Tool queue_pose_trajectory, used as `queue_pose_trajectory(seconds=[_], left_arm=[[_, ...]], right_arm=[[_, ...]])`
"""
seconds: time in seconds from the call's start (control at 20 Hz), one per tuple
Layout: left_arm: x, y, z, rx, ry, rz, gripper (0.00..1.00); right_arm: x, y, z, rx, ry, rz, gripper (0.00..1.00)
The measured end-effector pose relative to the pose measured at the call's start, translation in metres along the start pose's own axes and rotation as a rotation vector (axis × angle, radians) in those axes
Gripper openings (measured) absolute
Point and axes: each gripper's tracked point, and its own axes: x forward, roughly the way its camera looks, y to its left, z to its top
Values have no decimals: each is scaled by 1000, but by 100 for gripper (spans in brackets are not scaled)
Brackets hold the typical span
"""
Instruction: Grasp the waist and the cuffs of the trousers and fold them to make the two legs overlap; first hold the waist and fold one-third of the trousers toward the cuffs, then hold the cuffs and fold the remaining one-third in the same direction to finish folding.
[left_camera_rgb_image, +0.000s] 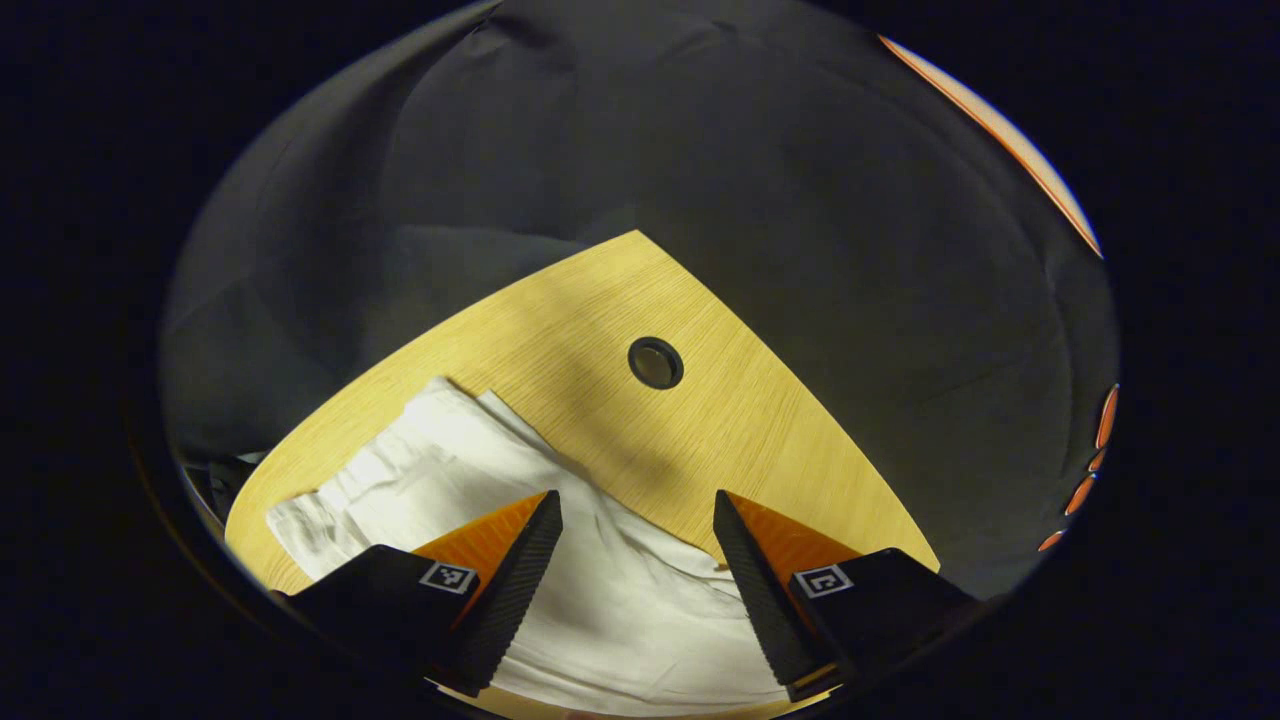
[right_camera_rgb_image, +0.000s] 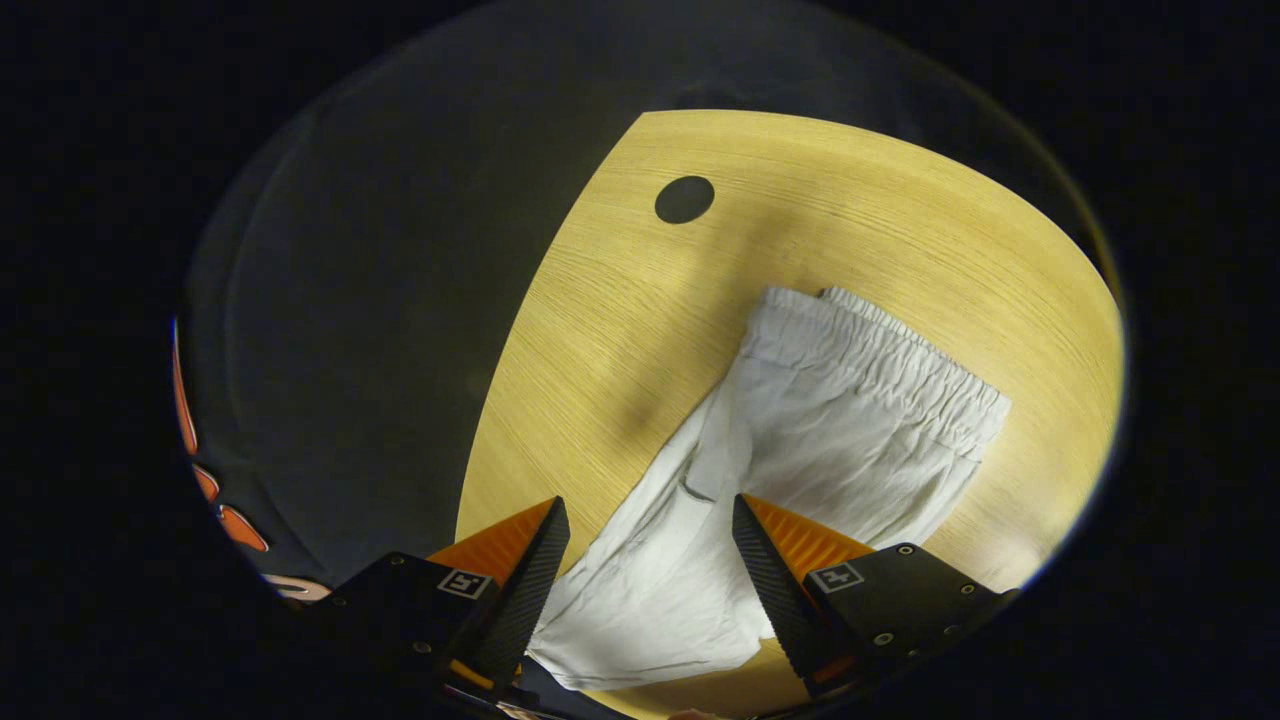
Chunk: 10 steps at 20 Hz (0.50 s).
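One table (left_camera_rgb_image: 760, 420) (round-holed), one trousers (right_camera_rgb_image: 840, 420), two spread grippers (left_camera_rgb_image: 636, 520).

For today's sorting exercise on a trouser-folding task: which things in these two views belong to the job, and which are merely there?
Belonging to the job:
- white trousers, lying on the table with the elastic waist showing
- left gripper, jaws open above the cloth
- right gripper, jaws open above the cloth

Merely there:
- wooden table
- round cable hole in the tabletop
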Motion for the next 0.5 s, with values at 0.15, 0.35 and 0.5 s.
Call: queue_pose_trajectory(seconds=[0.15, 0.35, 0.5], left_arm=[[-19, -14, 3, -2, -30, -47, 99], [-52, -28, 4, 37, -92, -74, 100], [-80, -33, 1, 94, -140, -73, 100]], right_arm=[[-18, -4, 6, -37, -26, 14, 99], [-47, -21, 23, -52, -86, 29, 99], [-66, -47, 34, -48, -119, 22, 99]])
